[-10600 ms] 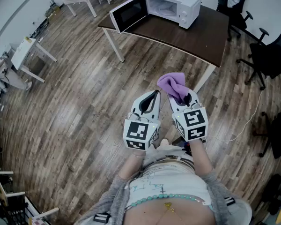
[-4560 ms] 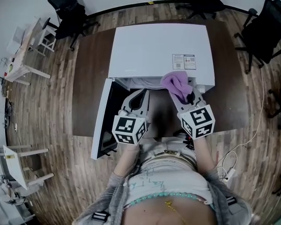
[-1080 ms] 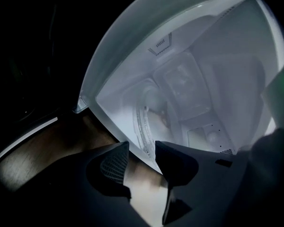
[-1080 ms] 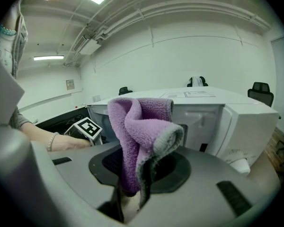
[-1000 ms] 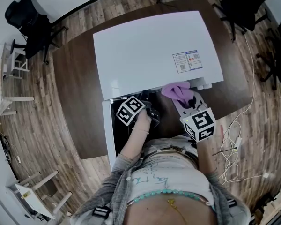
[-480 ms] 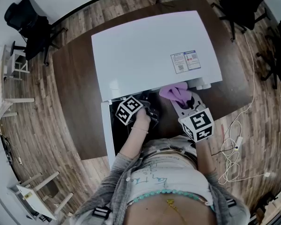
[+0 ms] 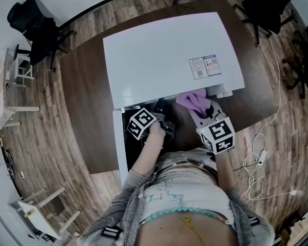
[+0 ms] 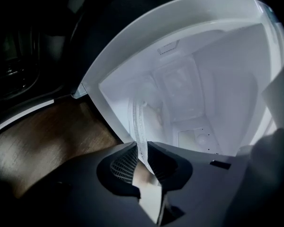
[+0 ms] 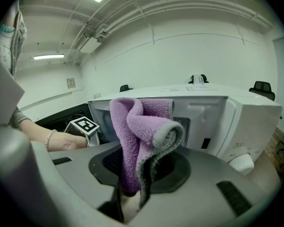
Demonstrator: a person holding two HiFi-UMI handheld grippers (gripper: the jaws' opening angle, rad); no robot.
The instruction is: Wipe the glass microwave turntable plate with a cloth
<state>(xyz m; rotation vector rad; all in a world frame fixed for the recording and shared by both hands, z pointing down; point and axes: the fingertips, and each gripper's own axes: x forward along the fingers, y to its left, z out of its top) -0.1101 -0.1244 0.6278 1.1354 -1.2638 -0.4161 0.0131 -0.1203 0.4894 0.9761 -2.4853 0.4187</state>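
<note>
The glass turntable plate (image 8: 139,122) sits inside the white microwave (image 7: 169,55) and shows almost edge-on in the left gripper view. My left gripper (image 8: 142,156) reaches into the lit cavity. Its jaws have just been closing, and the plate's rim lies between the pads, which press on it. In the head view the left gripper (image 7: 161,111) is at the microwave's mouth. My right gripper (image 9: 131,186) is shut on a purple cloth (image 9: 142,131) and waits in front of the microwave's right side. The cloth (image 7: 192,99) stands up from the right gripper (image 7: 203,108).
The microwave door (image 7: 119,137) hangs open to the left of my left arm. The microwave stands on a dark brown table (image 7: 84,101). Its control knob (image 9: 241,163) is at the right. Cables (image 7: 254,163) lie on the floor, with black office chairs (image 7: 33,27) around.
In the head view the left gripper's marker cube has shifted and rolled slightly at the microwave's mouth. The right gripper and the cloth have stayed where they were.
</note>
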